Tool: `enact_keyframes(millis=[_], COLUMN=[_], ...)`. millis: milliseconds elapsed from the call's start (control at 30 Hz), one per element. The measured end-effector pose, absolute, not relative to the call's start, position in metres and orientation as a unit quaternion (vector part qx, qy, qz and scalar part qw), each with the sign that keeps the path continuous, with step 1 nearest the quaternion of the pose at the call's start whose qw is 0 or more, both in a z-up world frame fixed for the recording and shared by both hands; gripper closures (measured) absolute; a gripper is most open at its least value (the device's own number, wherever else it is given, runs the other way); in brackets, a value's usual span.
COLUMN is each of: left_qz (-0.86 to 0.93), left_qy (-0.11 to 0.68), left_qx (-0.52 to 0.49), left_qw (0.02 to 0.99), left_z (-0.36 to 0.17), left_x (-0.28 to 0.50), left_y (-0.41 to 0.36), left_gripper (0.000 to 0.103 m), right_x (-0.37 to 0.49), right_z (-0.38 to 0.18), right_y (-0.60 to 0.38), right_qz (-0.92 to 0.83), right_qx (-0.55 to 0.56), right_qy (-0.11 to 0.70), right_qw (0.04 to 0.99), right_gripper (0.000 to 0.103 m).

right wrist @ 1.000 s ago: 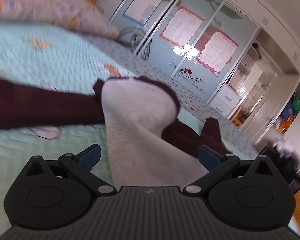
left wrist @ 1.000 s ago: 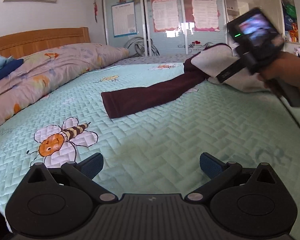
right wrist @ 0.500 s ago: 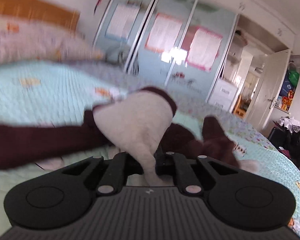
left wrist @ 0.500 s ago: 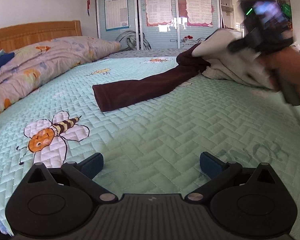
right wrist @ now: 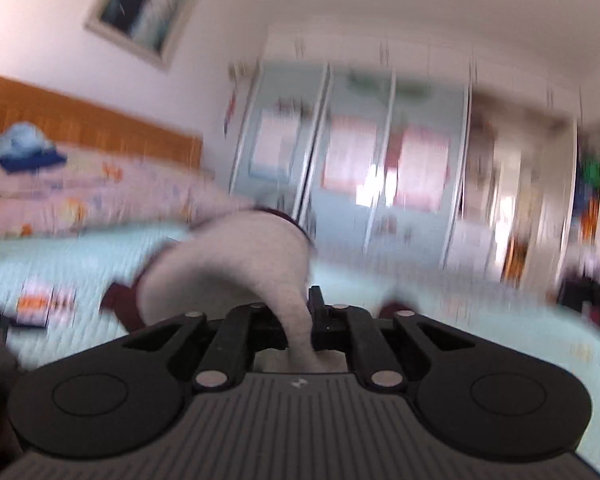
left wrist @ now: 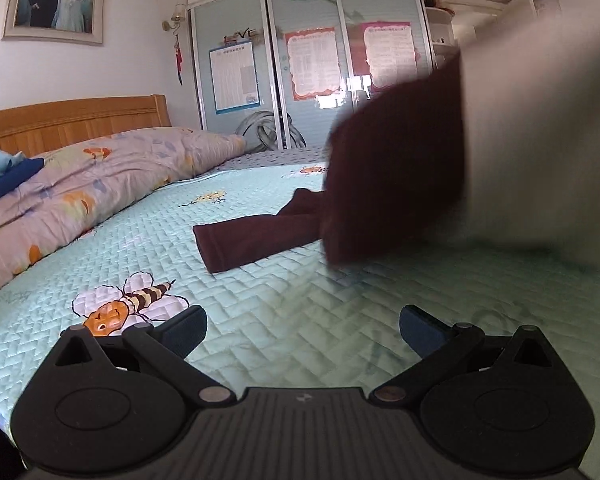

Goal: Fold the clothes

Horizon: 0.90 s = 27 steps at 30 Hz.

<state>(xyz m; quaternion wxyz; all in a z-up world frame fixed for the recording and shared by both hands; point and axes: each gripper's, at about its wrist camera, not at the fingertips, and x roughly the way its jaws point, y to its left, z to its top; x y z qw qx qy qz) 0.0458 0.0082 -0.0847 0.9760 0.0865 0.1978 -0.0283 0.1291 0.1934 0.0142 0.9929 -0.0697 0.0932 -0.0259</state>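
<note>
A dark maroon garment (left wrist: 392, 168) with a pale grey-white lining (left wrist: 540, 140) hangs lifted and blurred at the right of the left wrist view. One maroon sleeve (left wrist: 256, 240) still lies on the quilt. My left gripper (left wrist: 302, 330) stands open low over the bed, with nothing between its fingers. In the right wrist view, my right gripper (right wrist: 300, 320) is pinched on a fold of the pale lining (right wrist: 240, 264). Its jaws are opening a little, with the cloth still between the pads. The picture is smeared by motion.
The bed's mint-green quilt (left wrist: 260, 312) has bee prints. A purple flowered duvet (left wrist: 100, 184) lies along the wooden headboard (left wrist: 72, 120), with folded blue clothes (left wrist: 4, 176) on it. Sliding wardrobe doors (left wrist: 312, 72) stand behind the bed.
My right gripper went from open to closed on the pale lining, then swung up and leftward with it. The garment now fills the right of the left wrist view. My left gripper stayed open.
</note>
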Motion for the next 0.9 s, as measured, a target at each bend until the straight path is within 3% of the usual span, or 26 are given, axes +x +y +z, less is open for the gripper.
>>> enact_keyframes(millis=[100, 167, 233, 367, 467, 500, 733, 900], left_qz=[-0.035, -0.038, -0.040, -0.041, -0.048, -0.050, -0.067, -0.071], left_qy=[0.203, 0.201, 0.195, 0.184, 0.178, 0.176, 0.170, 0.169], left_qx=[0.099, 0.109, 0.113, 0.116, 0.117, 0.119, 0.132, 0.139], left_qw=[0.974, 0.973, 0.973, 0.975, 0.976, 0.976, 0.974, 0.973], left_z=[-0.083, -0.081, -0.077, -0.070, -0.066, -0.065, -0.062, -0.062], left_x=[0.036, 0.029, 0.022, 0.010, 0.002, 0.000, -0.014, -0.019], left_y=[0.004, 0.002, 0.001, -0.002, -0.004, -0.005, -0.010, -0.011], left_gripper=[0.001, 0.001, 0.001, 0.001, 0.001, 0.001, 0.001, 0.001], right_x=[0.131, 0.126, 0.115, 0.087, 0.067, 0.061, 0.070, 0.109], right_z=[-0.004, -0.010, -0.011, 0.002, 0.014, 0.017, 0.030, 0.036], right_y=[0.190, 0.190, 0.188, 0.182, 0.171, 0.166, 0.142, 0.110], right_qz=[-0.032, -0.031, -0.017, 0.044, 0.060, 0.061, -0.025, -0.039], right_qx=[-0.036, -0.017, 0.003, 0.027, 0.043, 0.053, 0.079, 0.186], right_qy=[0.149, 0.155, 0.140, 0.093, 0.056, 0.049, 0.081, 0.106], right_qw=[0.988, 0.987, 0.990, 0.994, 0.996, 0.995, 0.993, 0.976], right_gripper=[0.067, 0.040, 0.028, 0.025, 0.008, 0.007, 0.007, 0.007])
